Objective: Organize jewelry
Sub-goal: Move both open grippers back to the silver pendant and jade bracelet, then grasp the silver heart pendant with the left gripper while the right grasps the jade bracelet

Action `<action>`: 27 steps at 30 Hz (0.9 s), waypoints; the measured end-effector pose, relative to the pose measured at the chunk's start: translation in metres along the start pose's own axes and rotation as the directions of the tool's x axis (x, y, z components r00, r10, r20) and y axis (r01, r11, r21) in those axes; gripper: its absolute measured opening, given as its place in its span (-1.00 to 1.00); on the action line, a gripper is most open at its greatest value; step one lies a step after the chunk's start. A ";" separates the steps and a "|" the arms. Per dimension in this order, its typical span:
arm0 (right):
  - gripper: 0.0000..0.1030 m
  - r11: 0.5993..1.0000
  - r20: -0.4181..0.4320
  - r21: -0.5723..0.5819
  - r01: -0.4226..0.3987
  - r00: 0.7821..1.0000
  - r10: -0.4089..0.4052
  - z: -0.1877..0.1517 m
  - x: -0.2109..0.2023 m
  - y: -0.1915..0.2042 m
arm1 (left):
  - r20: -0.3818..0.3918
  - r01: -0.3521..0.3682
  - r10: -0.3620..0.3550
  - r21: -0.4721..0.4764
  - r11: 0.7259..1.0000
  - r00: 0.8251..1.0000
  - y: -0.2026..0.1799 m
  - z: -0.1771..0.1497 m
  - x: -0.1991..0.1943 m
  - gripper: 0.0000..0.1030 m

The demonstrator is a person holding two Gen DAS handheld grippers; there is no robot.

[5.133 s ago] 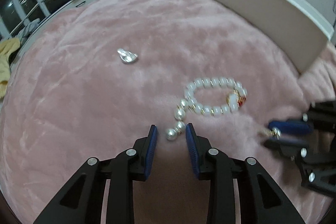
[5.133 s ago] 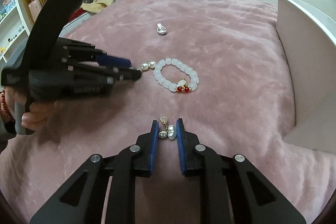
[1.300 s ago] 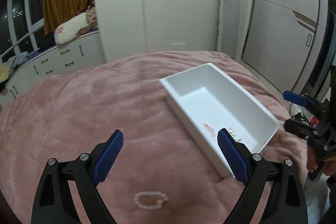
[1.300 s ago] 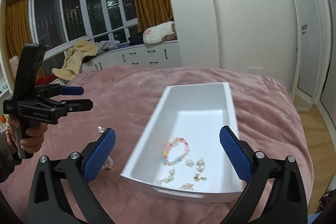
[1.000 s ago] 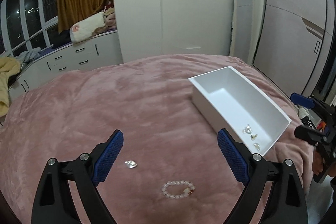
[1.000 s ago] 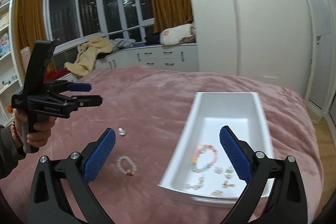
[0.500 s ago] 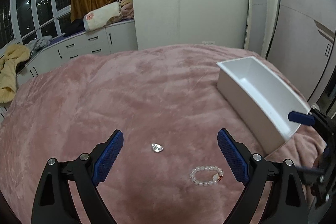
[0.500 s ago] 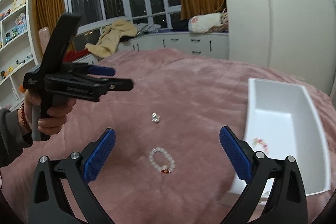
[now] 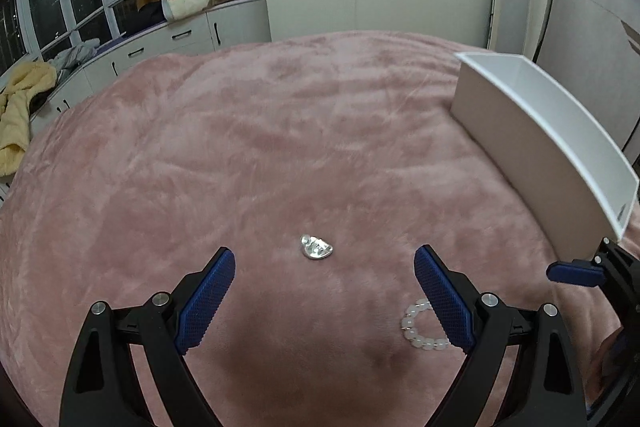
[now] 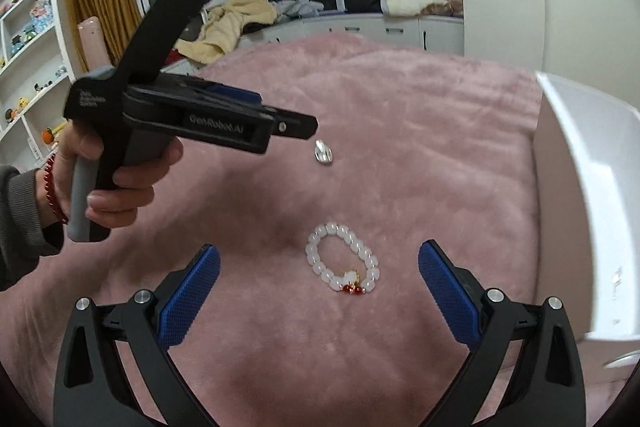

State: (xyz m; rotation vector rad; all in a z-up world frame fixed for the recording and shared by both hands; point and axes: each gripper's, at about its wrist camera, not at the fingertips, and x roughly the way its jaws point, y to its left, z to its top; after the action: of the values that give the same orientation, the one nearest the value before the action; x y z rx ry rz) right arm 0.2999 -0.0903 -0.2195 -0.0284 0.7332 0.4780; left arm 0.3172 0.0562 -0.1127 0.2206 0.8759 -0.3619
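Two pieces are left out on the pink blanket point(image 9: 280, 131), so your sorting is not finished. The white bead bracelet point(image 10: 343, 263) with its red charm lies flat just ahead of your right gripper point(image 10: 319, 281), between the lines of its two blue pads point(image 10: 188, 301) and slightly toward the right one. Those fingers stand wide apart with nothing in them. In the left wrist view the same bracelet is half hidden behind the right-hand pad point(image 9: 444, 297) of your left gripper point(image 9: 324, 287), so it sits off to that side rather than between the fingers.

The small silver piece point(image 9: 316, 247) lies just past the fingertips of the left gripper, roughly centred in its gap. That gripper is also spread wide and empty. From the right wrist camera the silver piece shows well beyond the bracelet, close under the left gripper's nose.

The white box point(image 10: 588, 195) stands on the blanket to the right of both grippers, outside the right-hand fingers. Its inside is not visible from either camera now, so you cannot tell from here what it holds.

Judging by the layout, each gripper is lined up on one piece: the right for the bracelet, the left for the silver piece. Both pickups and both drops into the box remain.
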 end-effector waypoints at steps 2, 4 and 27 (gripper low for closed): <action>0.91 1.000 0.006 0.008 0.029 1.000 -0.029 -0.005 0.005 -0.001 | -0.018 0.004 -0.004 -0.009 1.000 1.000 0.003 -0.001 0.010 0.79; 0.91 0.999 0.009 0.029 0.027 1.000 -0.028 -0.010 0.011 -0.003 | -0.035 0.017 -0.017 -0.024 1.000 0.999 0.005 -0.003 0.022 0.79; -0.49 0.993 -0.107 0.106 0.057 0.993 -0.046 -0.032 0.044 -0.008 | -0.133 -0.021 0.010 -0.082 0.996 0.991 0.013 -0.003 0.077 -0.43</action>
State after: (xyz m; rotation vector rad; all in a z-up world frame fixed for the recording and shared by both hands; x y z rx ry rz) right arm 0.3112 -0.0850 -0.2732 0.0303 0.8580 0.3884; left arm 0.3654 0.0519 -0.1745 0.1755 1.0180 -0.2982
